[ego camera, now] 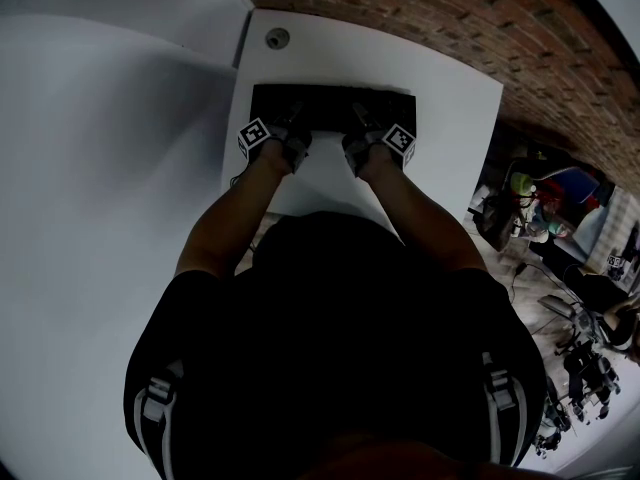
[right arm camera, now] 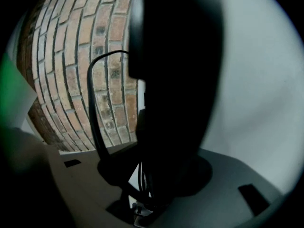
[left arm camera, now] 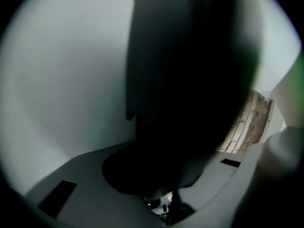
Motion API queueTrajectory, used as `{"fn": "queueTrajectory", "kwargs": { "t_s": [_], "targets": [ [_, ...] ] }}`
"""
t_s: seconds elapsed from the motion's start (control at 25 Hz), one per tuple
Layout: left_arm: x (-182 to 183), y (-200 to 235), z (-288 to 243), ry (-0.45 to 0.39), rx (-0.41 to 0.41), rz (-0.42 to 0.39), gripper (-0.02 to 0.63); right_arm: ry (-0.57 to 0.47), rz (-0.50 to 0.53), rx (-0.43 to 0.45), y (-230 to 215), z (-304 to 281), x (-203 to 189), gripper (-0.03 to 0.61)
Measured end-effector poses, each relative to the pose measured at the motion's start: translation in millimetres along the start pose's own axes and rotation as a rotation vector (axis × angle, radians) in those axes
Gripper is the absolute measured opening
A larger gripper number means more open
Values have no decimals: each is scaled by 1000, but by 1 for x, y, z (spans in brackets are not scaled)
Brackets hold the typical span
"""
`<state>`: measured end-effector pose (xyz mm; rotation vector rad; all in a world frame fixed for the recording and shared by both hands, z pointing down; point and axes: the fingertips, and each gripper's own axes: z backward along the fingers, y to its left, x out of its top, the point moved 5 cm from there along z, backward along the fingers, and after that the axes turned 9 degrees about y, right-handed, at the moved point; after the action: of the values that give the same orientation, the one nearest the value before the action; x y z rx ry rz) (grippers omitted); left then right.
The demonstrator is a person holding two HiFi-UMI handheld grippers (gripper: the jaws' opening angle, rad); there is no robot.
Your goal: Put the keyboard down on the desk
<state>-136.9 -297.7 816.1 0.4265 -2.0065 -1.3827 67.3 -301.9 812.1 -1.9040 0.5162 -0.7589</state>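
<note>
1. The brick wall (ego camera: 420, 18) stands beyond both jaw tips. It closes off the far side, so there is no room to push anything further that way.
2. The white table (ego camera: 450, 98) spreads under and ahead of both tools. Its bare top is the surface meant to take the load.
3. The black keyboard (ego camera: 330, 103) lies flat on the table just ahead of the two tools. Its long near edge faces them, so it appears to be set down already.
4. The right hand-held gripper (ego camera: 358, 128) has the keyboard's near edge between its jaws. The jaws stand apart and look slack around the edge, which I judge to be a grip let go once the table carries the weight.
5. The left hand-held gripper (ego camera: 293, 130) straddles the same edge, well to the side of the right one. One tool near each end keeps a long thing level. Its jaws sit narrower, and whether the pads press on the edge is lost in the dark.
6. A dark cable (right arm camera: 92, 108) loops up beside the right jaws.
7. A small round cap (ego camera: 277, 38) sits in the table beyond the left tool, clear of the keyboard.
</note>
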Motion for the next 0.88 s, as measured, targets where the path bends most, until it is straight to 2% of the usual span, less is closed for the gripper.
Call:
{"fn": "queueTrajectory", "kwargs": {
  "t_s": [0.08, 0.16, 0.52, 0.88],
  "targets": [
    [0, 0, 0, 0, -8, 2, 121, -12, -11, -9, 0, 0, 1, 230],
    [-1, -2, -1, 1, -21, -1, 145, -16, -8, -20, 0, -1, 2, 243],
    [1, -1, 2, 4, -36, 10, 240, -45, 7, -68, 5, 2, 1, 275],
    [-15, -9, 11, 17, 0, 8, 259, -59, -10, -127, 6, 12, -2, 288]
  ]
}}
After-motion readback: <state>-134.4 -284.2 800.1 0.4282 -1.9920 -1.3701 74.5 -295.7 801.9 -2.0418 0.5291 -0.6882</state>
